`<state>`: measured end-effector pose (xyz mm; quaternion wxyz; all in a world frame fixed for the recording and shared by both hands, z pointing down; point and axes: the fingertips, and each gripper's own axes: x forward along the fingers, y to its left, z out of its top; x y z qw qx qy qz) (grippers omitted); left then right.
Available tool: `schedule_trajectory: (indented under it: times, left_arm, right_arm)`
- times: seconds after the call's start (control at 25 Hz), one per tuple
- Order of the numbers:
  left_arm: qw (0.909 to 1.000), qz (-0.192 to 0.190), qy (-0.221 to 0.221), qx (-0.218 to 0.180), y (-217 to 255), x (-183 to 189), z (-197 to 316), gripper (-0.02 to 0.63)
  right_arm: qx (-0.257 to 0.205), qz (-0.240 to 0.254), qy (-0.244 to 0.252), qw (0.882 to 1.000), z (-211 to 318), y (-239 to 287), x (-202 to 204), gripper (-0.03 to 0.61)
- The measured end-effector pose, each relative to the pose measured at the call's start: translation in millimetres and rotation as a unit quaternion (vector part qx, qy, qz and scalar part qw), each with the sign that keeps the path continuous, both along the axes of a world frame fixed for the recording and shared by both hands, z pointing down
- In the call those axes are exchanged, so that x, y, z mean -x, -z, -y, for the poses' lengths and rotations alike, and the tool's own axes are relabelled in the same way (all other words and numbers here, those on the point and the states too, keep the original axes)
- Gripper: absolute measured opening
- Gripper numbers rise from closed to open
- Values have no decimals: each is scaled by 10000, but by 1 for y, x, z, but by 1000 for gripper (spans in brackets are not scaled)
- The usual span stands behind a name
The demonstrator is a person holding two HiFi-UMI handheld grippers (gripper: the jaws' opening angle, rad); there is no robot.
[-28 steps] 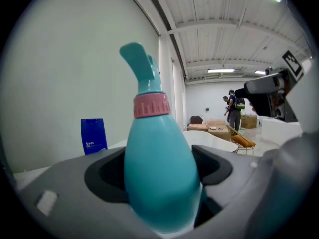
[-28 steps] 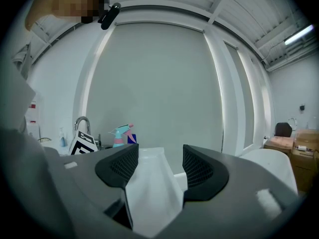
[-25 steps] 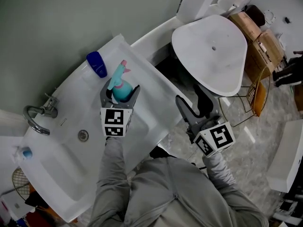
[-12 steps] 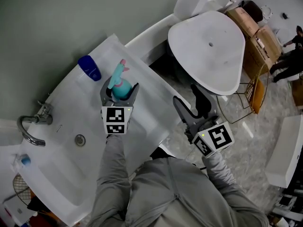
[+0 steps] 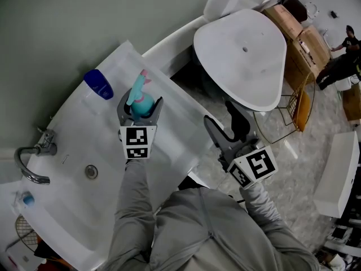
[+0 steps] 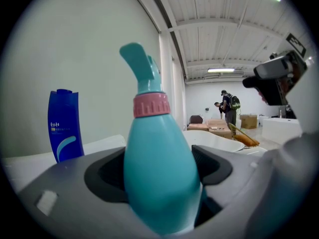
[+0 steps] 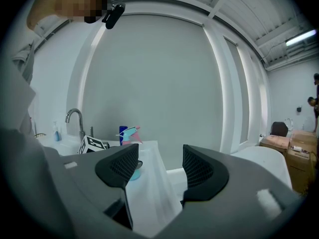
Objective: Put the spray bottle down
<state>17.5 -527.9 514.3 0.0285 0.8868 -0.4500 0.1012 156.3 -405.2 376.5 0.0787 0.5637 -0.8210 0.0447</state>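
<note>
Left gripper (image 5: 140, 107) is clamped on the teal plastic spray bottle (image 6: 159, 168) with the pink collar and teal trigger head. Both grey jaws press against the bottle's fat lower body, and it stands upright between them. From the head view, the spray bottle sits over the flat end of the white ceramic basin worktop (image 5: 169, 129), near the wall. Whether its base touches the surface, the pictures do not show.

Just beside it, toward the wall, stands the dark blue plastic bottle (image 5: 98, 84), apart from the gripper. Down the basin lies the round metal drain (image 5: 91, 171), and further along the curved chrome tap (image 5: 28, 165) arches over the bowl. A small blue-capped item (image 5: 26, 198) sits at the far corner, too small to tell what it is.

Over to the right gripper (image 7: 159, 171) — its black ribbed jaws stand wide apart with nothing between them. It hangs off the front edge of the worktop, over the marbled floor (image 5: 293, 162), pointing toward the white oval toilet lid (image 5: 242, 55).
</note>
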Motion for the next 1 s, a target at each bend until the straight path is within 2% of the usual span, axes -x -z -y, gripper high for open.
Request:
schedule_trajectory:
  times: [0.36,0.64,1.0]
  left_arm:
    - [10000,57,-33,-60,-8,-8,5,420]
    - [9989,309,-122,-317,-8,-16,6,420]
    - [9991,262,-163,-303,-8,-18,5,420]
  right_arm:
    - [53,-21,-58,10000,4,-4,-3,261]
    - [78,-18,-70,9999,8,-7,-4,261]
    - [88,6,-41,10000,10,-8,-1,261]
